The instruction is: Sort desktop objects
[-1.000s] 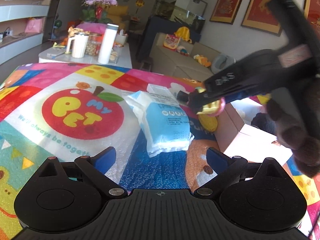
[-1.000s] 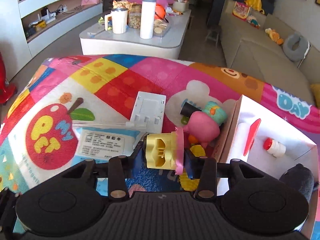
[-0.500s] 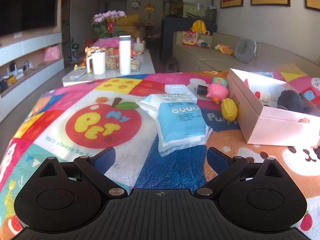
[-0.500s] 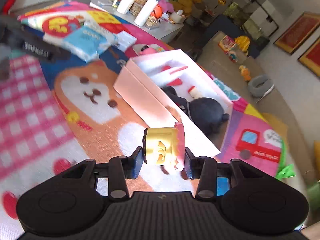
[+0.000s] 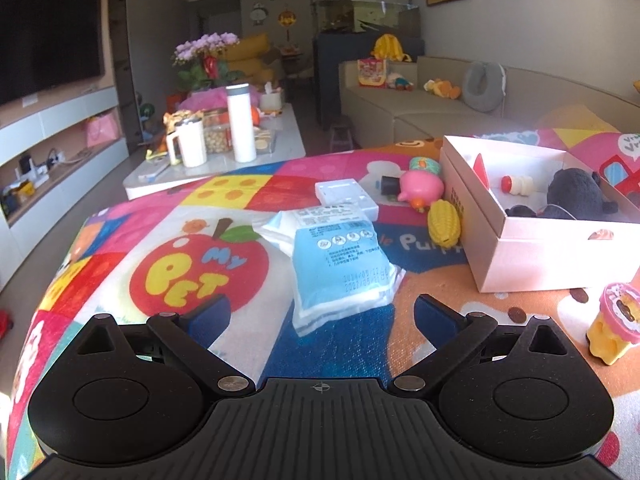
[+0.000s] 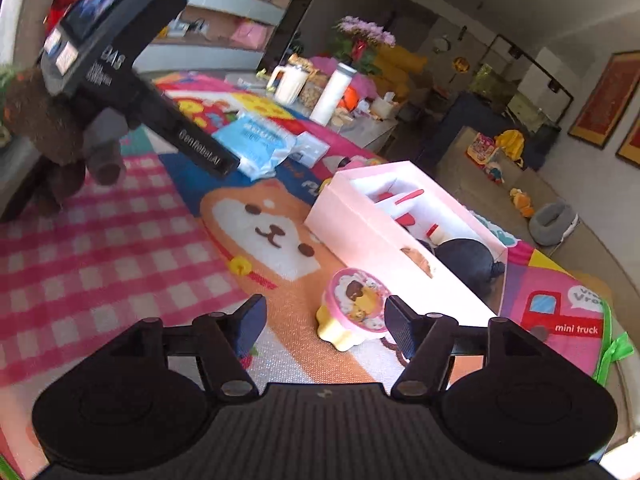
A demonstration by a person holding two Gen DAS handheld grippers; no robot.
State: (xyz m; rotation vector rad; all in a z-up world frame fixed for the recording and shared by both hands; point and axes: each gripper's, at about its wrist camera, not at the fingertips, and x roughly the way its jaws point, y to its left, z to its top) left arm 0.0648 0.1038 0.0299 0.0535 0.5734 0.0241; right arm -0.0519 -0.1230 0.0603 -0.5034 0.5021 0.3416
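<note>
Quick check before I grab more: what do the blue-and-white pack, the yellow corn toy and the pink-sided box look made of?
Blue-and-white pack: soft plastic film, slightly glossy; it wrinkles and has a crimped seal edge. Yellow corn toy: looks like rubber or soft vinyl, with smooth moulded kernels and a dull sheen; hardness cannot be told. Pink-sided box: matte paperboard, judging by its thin straight walls and sharp folded corners.

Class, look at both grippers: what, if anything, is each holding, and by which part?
Nothing is held. The right gripper is open, with the yellow toy cup standing free on the mat between its jaws. The left gripper is open above the blue packet.
</note>
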